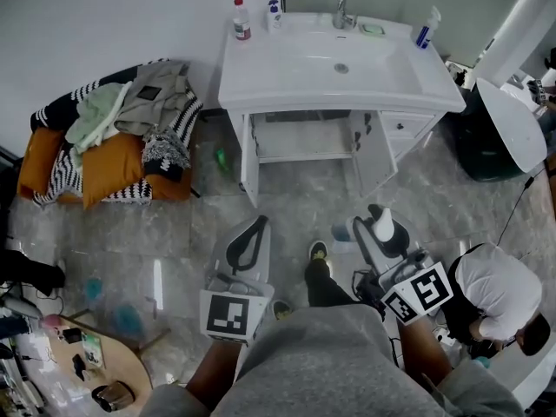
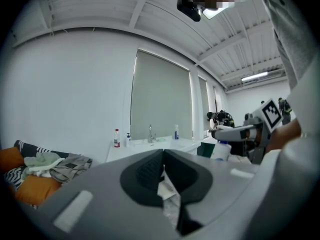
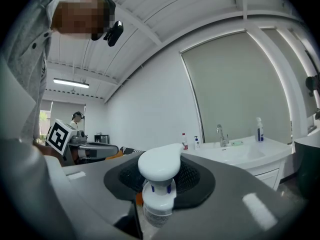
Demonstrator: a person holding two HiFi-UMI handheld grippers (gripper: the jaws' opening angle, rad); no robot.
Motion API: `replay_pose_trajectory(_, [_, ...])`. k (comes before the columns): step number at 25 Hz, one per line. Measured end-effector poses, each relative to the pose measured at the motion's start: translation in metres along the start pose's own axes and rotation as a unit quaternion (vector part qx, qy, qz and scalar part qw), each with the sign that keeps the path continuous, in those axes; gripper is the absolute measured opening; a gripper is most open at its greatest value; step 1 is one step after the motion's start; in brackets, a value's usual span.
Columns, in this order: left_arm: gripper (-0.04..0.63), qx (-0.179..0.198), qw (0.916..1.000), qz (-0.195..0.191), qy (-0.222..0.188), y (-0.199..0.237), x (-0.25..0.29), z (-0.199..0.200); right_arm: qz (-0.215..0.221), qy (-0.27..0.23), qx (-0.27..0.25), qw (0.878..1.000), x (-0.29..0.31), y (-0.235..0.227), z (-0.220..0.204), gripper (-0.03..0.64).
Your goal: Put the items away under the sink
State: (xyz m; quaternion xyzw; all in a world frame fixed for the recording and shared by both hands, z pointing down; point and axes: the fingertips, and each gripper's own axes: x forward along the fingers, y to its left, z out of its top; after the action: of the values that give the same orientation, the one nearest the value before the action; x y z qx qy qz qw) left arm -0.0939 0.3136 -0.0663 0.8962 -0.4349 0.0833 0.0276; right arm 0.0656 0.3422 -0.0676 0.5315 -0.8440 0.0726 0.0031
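1. The right gripper is closed on a white pump bottle. Its jaws press on the bottle below the pump head, and the bottle stands upright.
2. In the head view, that right gripper holds the bottle out in front of the sink. It is level with the sink's right half and well short of it.
3. The left gripper has its jaws together at the tips with nothing between them. In the head view the left gripper sits in front of the sink's left half, also well short of it.
4. The cabinet under the sink stands open, with a door swung outward at its right side.
5. On the sink's worktop, a red-capped bottle stands at the back left corner.
6. A small pump bottle stands just beside the red-capped one.
7. The tap rises at the back middle, with a soap dish next to it.
8. A blue spray bottle stands at the back right corner.
9. Left of the sink, a pile of clothes and orange cushions lies on the floor against the wall.
10. Right of the sink and well in front of it, a person in a white top crouches.
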Motion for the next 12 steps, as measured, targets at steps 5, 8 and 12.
replay_pose_trajectory(5, [0.012, 0.006, 0.9998, 0.003, -0.018, 0.015, 0.036, 0.010, 0.010, -0.001, 0.001, 1.000, 0.026, -0.023, 0.005, 0.138])
replay_pose_trajectory(8, [0.012, 0.008, 0.9998, 0.005, -0.017, 0.018, 0.057, 0.016, 0.017, 0.000, 0.002, 1.000, 0.039, -0.037, 0.008, 0.138])
replay_pose_trajectory(12, [0.012, 0.003, 0.9999, 0.009, -0.009, 0.020, 0.083, 0.017, 0.028, 0.005, 0.000, 1.000, 0.054, -0.057, 0.013, 0.138])
